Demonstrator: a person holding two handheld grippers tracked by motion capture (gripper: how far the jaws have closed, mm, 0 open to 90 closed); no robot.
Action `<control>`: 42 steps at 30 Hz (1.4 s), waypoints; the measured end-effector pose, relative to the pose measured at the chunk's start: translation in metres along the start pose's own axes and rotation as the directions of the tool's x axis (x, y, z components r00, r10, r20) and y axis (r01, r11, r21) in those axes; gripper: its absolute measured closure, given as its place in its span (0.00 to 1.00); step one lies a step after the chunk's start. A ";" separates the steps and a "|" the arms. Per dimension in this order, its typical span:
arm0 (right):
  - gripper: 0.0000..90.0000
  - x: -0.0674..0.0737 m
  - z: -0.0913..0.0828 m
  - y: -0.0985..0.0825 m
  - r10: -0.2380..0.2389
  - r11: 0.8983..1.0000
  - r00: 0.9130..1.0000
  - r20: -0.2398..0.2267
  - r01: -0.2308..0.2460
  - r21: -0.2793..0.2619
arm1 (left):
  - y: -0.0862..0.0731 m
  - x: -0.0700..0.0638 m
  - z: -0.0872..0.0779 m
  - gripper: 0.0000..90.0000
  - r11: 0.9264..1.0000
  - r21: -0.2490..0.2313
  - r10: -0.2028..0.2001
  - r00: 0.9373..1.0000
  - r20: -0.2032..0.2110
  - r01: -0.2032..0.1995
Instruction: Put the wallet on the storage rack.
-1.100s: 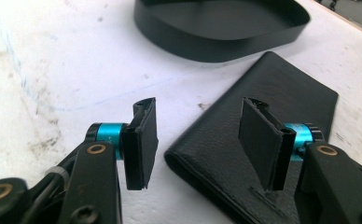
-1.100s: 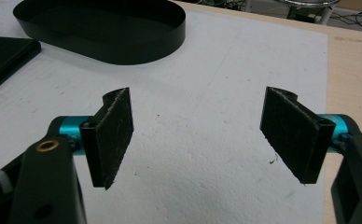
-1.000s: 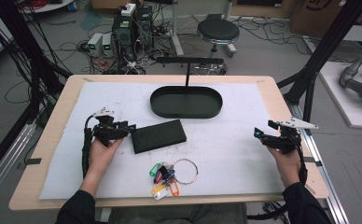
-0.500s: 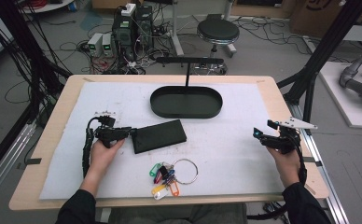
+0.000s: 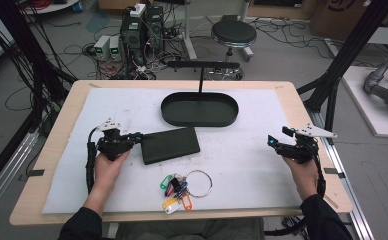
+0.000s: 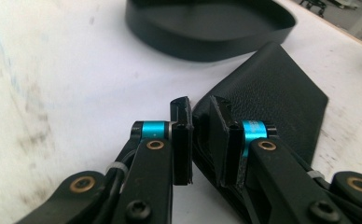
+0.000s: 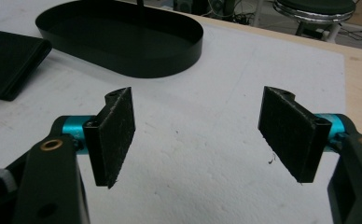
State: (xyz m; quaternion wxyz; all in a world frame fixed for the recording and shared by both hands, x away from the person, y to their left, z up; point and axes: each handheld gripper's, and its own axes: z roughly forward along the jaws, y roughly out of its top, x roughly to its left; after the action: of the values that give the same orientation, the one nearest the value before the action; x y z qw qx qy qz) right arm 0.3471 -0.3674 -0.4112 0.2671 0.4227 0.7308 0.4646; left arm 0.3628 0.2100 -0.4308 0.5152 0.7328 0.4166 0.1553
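Wallet: flat black leather wallet [image 5: 171,144] lies just in front of the black oval metal tray [image 5: 200,109].
Left gripper [image 6: 200,122]: jaws just been closing, clamped on the wallet's corner.
Right gripper [image 7: 198,135]: jaws wide, nothing between, well right of the tray.

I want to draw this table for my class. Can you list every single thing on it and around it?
Wallet: one, black, left of middle, its corner between the left gripper's pads.
Tray: one, black, oval, far middle, with a T-shaped stand.
Keys: one bunch, coloured tags on a silver ring, near edge.
Mat: one, white, covering the wooden table.
Stool: one, black, on the floor behind.
Left gripper: one, black, jaws just closing on the wallet.
Right gripper: one, black, open, holding nothing.
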 end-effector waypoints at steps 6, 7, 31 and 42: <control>0.31 0.011 0.008 0.010 -0.005 0.999 0.999 -0.040 0.003 -0.050 | 0.004 -0.013 -0.013 0.89 0.988 -0.093 0.126 0.992 0.024 -0.124; 0.32 0.013 0.010 0.012 -0.008 0.998 0.999 -0.051 0.005 -0.056 | 0.004 -0.014 -0.014 0.89 0.985 -0.103 0.140 0.990 0.027 -0.137; 0.37 0.108 0.103 0.056 -0.191 0.979 0.862 -0.471 0.204 -0.023 | 0.006 -0.031 -0.032 0.89 0.938 -0.176 0.317 0.945 0.080 -0.300; 0.44 0.132 0.130 0.053 -0.236 0.963 0.799 -0.554 0.269 -0.022 | 0.002 -0.031 -0.036 0.89 0.926 -0.200 0.346 0.931 0.116 -0.320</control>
State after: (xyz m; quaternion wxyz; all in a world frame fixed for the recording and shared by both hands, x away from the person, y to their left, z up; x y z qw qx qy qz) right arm 0.4024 -0.1826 -0.4186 0.0924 0.1773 0.8394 0.5055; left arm 0.3213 0.2084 -0.4072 0.5741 0.7536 0.2307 0.2220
